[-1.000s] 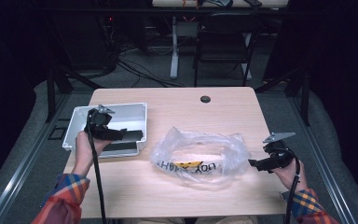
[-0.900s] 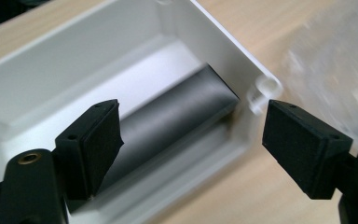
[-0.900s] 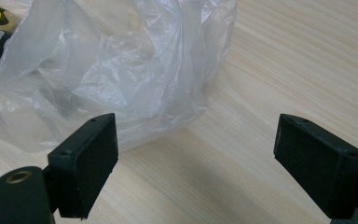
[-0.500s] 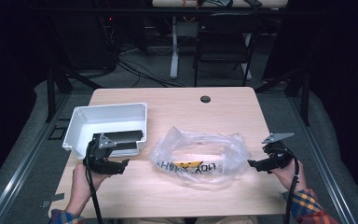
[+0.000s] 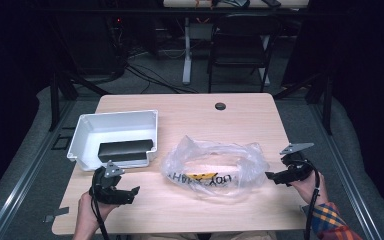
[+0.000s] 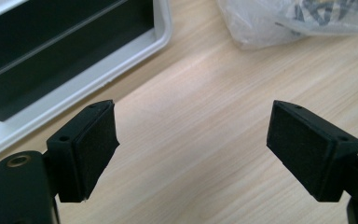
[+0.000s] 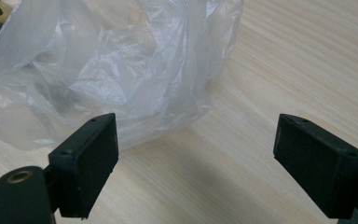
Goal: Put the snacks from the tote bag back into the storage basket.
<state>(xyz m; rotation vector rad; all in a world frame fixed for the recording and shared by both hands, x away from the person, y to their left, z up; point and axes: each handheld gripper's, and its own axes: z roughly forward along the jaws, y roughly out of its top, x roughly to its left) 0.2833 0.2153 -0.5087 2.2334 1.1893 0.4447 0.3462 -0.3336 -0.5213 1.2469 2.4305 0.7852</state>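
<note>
A white tray (image 5: pixel 115 120) sits at the table's left with a black block (image 5: pixel 125 149) lying in it. My left gripper (image 5: pixel 132 192) hovers low over the wood just in front of the tray. Its jaws have just been opening and stand wide, nothing between them (image 6: pixel 193 121). The tray rim (image 6: pixel 121 60) and the block (image 6: pixel 51 46) lie beyond its left jaw. A crumpled clear plastic bag (image 5: pixel 212 165) with print rests at the middle. My right gripper (image 5: pixel 272 176) is open at the bag's right edge, the bag (image 7: pixel 112 60) ahead of its empty jaws (image 7: pixel 198 121).
A round black grommet (image 5: pixel 220 106) sits near the table's far edge. Bare wood lies between the tray and the bag (image 6: pixel 284 18) and along the front edge. A chair and desk legs stand beyond the table in the dark.
My left gripper has drawn back from over the tray toward the front edge and sunk lower. The black block stays in the tray. The right gripper has kept still.
</note>
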